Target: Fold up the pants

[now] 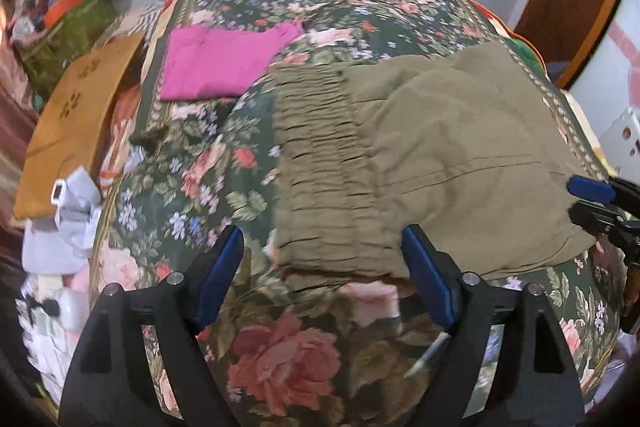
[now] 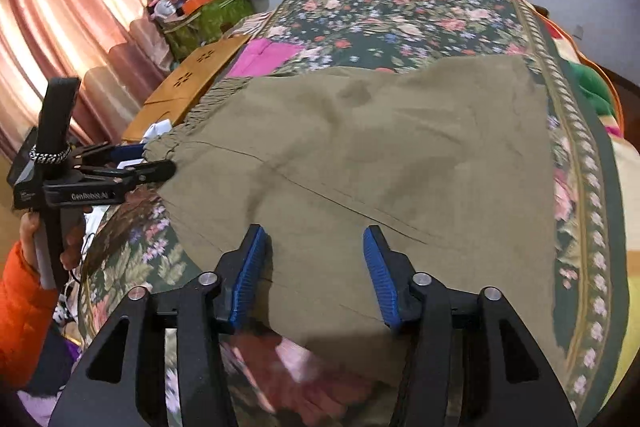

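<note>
Olive pants (image 1: 440, 131) lie folded flat on a floral bedspread (image 1: 280, 347), their gathered elastic waistband (image 1: 320, 147) at the left end. My left gripper (image 1: 320, 243) hovers open over the waistband's near corner, its blue pads (image 1: 224, 267) wide apart and clear of the cloth. In the right wrist view the pants (image 2: 360, 147) fill the middle. My right gripper (image 2: 314, 235) stands open above their near edge, with cloth beneath the gap but not pinched. Each gripper shows in the other's view: the right gripper (image 1: 592, 199) at the pants' right end, the left gripper (image 2: 148, 159) by the waistband.
A folded pink cloth (image 1: 216, 63) lies on the bedspread beyond the waistband. An orange-brown board (image 1: 72, 123) and crumpled white things (image 1: 72, 211) sit off the bed's left side. A cluttered green bag (image 2: 200, 19) and pink curtains (image 2: 60, 27) stand behind. An orange sleeve (image 2: 20, 307) holds the left tool.
</note>
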Tool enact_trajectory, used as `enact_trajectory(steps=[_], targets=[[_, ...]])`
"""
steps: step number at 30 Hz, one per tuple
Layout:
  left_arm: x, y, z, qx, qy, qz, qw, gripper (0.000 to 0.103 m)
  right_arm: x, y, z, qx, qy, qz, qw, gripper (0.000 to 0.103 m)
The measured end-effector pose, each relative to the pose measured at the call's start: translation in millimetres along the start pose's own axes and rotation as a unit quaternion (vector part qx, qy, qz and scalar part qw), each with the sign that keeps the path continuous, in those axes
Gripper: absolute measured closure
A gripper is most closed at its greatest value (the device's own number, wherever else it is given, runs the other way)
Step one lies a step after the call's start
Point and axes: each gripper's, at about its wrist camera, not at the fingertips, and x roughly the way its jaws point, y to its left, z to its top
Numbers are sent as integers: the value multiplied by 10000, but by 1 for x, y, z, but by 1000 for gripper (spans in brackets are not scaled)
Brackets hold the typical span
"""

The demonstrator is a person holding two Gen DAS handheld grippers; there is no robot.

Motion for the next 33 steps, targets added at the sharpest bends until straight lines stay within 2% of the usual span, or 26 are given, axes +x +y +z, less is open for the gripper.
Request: enact_trajectory(steps=[4,11,17,20,25,33], targets=[[1,12,-5,-324,30,-240,9992,19,-14,-14,-15,64,-20,-246,9997,52],[0,2,-7,-182,-31,32,9998,18,-40,-39,-42,247,2,-731,9970,52],[1,1,-7,-171,-36,151,9997,15,-55,-44,-55,281,-114,-810,9962,54],[-2,1,-7,-192,-15,185,9996,15,-58,-41,-55,158,-128,-947,9953,54],[-16,0,2,-204,-16,232,9995,15,-66,-45,-45,90,-114,-932,9955,52],[-37,3,43,-237,-369,246,9987,15,-80,-55,-9,5,-577,-968,9936,52]])
